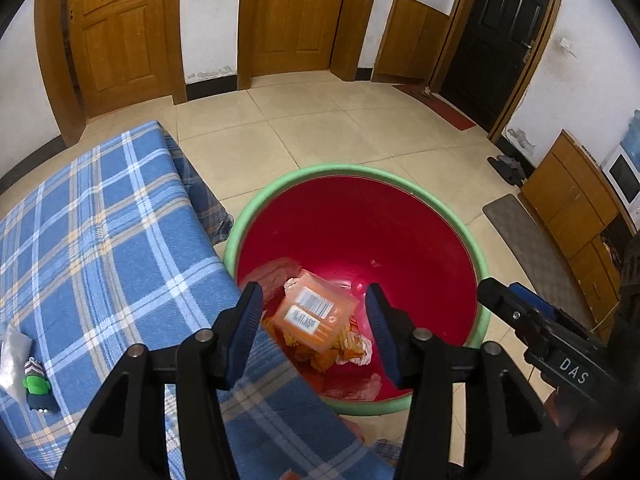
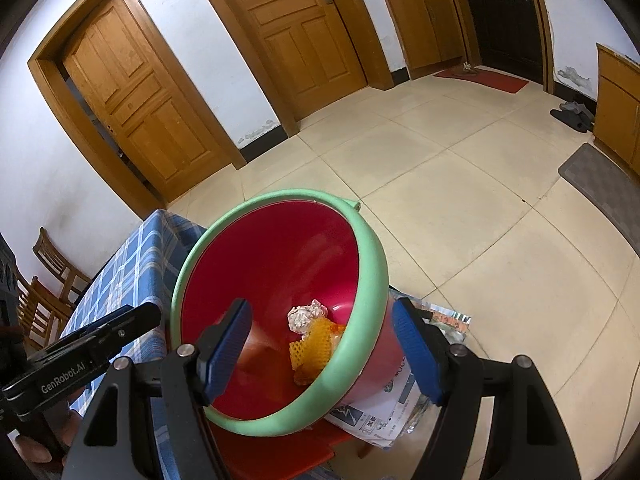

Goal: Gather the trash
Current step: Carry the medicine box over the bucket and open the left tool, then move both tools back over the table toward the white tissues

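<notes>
Beige floor tiles and wooden doors fill the upper frame of both views. At lower centre stands the bin (image 1: 276,196), red inside with a green rim, beside the checked cloth (image 1: 100,216) at left. Trash lies at its bottom: an orange pack (image 1: 316,316), crumpled paper (image 2: 306,314) and orange netting (image 2: 314,346). The left gripper (image 1: 314,320) hangs spread over the bin, pinching nothing; the right gripper (image 2: 322,344) is spread too, straddling the rim. A drop looks just done. Next likely comes the small toy (image 1: 38,384) at lower left, if it counts as trash.
</notes>
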`<action>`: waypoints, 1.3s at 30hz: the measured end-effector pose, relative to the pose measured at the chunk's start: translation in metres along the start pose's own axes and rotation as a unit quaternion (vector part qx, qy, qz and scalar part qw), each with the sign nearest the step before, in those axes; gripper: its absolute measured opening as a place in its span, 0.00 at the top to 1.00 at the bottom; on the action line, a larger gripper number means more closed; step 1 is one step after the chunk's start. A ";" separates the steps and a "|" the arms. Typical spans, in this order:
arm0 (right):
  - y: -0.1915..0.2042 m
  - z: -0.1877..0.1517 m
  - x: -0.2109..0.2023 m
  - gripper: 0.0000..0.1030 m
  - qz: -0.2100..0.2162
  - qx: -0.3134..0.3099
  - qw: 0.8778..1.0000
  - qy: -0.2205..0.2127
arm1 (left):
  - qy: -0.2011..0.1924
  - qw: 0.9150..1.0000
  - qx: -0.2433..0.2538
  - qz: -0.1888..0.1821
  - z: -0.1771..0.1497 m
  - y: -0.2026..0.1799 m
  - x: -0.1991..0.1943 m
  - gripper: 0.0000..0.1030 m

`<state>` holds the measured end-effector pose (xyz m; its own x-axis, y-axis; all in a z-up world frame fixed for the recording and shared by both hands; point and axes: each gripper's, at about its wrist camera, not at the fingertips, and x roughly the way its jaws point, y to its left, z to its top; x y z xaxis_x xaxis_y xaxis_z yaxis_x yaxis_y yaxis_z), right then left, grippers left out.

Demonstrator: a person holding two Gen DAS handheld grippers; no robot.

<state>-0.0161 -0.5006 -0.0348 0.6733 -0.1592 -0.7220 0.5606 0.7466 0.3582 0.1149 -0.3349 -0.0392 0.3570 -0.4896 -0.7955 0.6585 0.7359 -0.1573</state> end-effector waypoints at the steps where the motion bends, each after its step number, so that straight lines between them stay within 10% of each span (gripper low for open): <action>1: 0.000 0.000 -0.001 0.27 0.001 0.000 1.000 0.000 | -0.001 1.000 0.000 0.000 -0.001 -0.002 0.000 0.47; 39: 0.095 -0.021 -0.029 0.27 0.052 -0.061 0.997 0.015 | -0.037 0.990 -0.106 0.081 -0.038 0.099 -0.090 0.47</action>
<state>0.0076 -0.4111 0.0079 0.7086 -0.0597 -0.7031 0.4257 0.8308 0.3585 0.1225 -0.2003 -0.0052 0.5001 -0.3836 -0.7764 0.4368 0.8859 -0.1564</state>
